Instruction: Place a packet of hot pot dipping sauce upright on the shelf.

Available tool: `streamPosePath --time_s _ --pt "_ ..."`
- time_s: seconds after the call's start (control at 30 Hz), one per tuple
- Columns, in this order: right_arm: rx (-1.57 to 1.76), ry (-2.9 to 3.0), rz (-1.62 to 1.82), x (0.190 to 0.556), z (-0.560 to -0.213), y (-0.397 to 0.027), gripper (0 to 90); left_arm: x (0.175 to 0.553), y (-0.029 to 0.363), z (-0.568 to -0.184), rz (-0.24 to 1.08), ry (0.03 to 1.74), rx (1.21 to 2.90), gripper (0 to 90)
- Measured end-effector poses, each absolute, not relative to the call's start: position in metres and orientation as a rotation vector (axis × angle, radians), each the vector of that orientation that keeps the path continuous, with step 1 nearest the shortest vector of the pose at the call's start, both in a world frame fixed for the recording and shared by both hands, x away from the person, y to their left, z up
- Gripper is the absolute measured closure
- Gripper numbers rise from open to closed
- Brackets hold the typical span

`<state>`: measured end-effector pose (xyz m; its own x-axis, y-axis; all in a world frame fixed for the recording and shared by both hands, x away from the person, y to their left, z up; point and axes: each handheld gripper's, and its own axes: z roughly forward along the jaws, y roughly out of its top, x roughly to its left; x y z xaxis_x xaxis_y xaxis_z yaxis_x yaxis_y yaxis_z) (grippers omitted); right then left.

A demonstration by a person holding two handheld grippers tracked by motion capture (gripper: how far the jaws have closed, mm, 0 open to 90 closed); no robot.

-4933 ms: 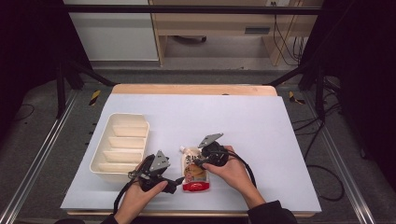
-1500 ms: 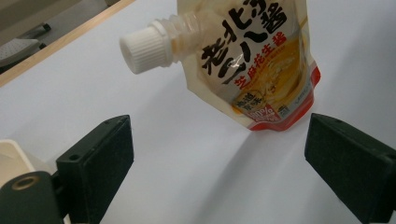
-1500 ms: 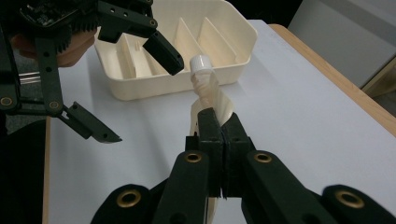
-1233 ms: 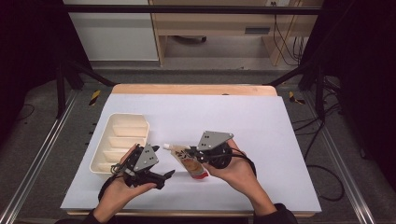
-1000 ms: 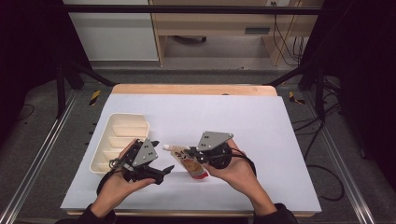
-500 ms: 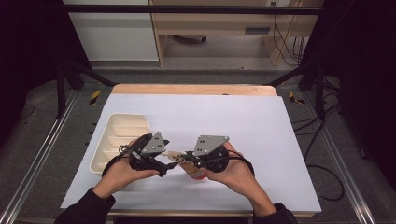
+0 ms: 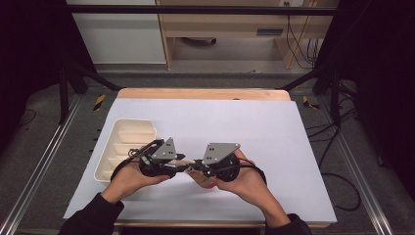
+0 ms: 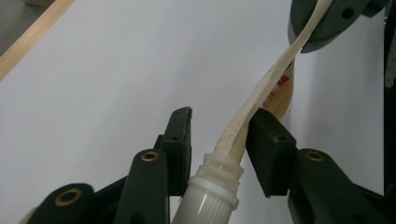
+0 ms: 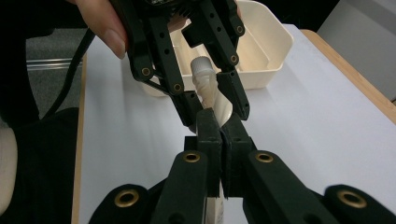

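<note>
Step in hand: a two-handed twist on a soft spouted pouch, judged to be aimed at loosening its white cap.
Pouch place: held up off the white worktop, strung between the two grippers near the front edge, just right of the cream tray.
Right gripper: fingers pressed flat together on the pouch's sealed body, holding it fast.
Left gripper: fingers have just been closing and stand narrow round the pouch neck above the cap; one finger touches the film, the other shows a small gap.
Pouch state: its film is wrung into a spiral between the grips.
Doing it well: the left fingers would likely do better on the ribbed cap than on soft film; the right should stay still as anchor, turning gently so the film does not tear.
</note>
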<state>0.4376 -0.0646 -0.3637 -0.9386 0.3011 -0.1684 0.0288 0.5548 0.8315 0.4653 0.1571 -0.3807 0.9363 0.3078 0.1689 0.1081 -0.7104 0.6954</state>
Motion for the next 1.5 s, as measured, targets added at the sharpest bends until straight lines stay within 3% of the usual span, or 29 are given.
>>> streamPosePath --time_s 0.23,0.37,0.43,0.47,0.57,1.0,1.07,1.5 --pt "0.289 2.492 1.329 0.438 -0.364 -0.066 85.9 0.464 0.159 -0.381 0.336 0.276 2.351 72.5" --pt "0.345 2.454 1.306 0.438 -0.367 -0.068 58.1 0.462 0.159 -0.382 0.372 0.26 2.351 73.6" --pt "0.361 2.443 1.292 0.438 -0.369 -0.068 53.0 0.462 0.16 -0.383 0.37 0.26 2.34 74.7" --pt "0.388 2.412 1.264 0.435 -0.374 -0.072 39.6 0.462 0.159 -0.384 0.371 0.248 2.348 75.4" --pt "0.434 2.397 1.226 0.433 -0.381 -0.075 25.9 0.461 0.16 -0.384 0.368 0.246 2.35 75.4" --pt "0.622 2.338 1.114 0.425 -0.415 -0.103 15.6 0.458 0.162 -0.387 0.362 0.255 2.336 75.7" --pt "0.695 2.324 1.061 0.428 -0.42 -0.115 9.8 0.457 0.162 -0.386 0.36 0.256 2.334 75.7" --pt "0.921 2.257 0.986 0.444 -0.433 -0.145 7.4 0.457 0.163 -0.387 0.348 0.257 2.333 75.6"
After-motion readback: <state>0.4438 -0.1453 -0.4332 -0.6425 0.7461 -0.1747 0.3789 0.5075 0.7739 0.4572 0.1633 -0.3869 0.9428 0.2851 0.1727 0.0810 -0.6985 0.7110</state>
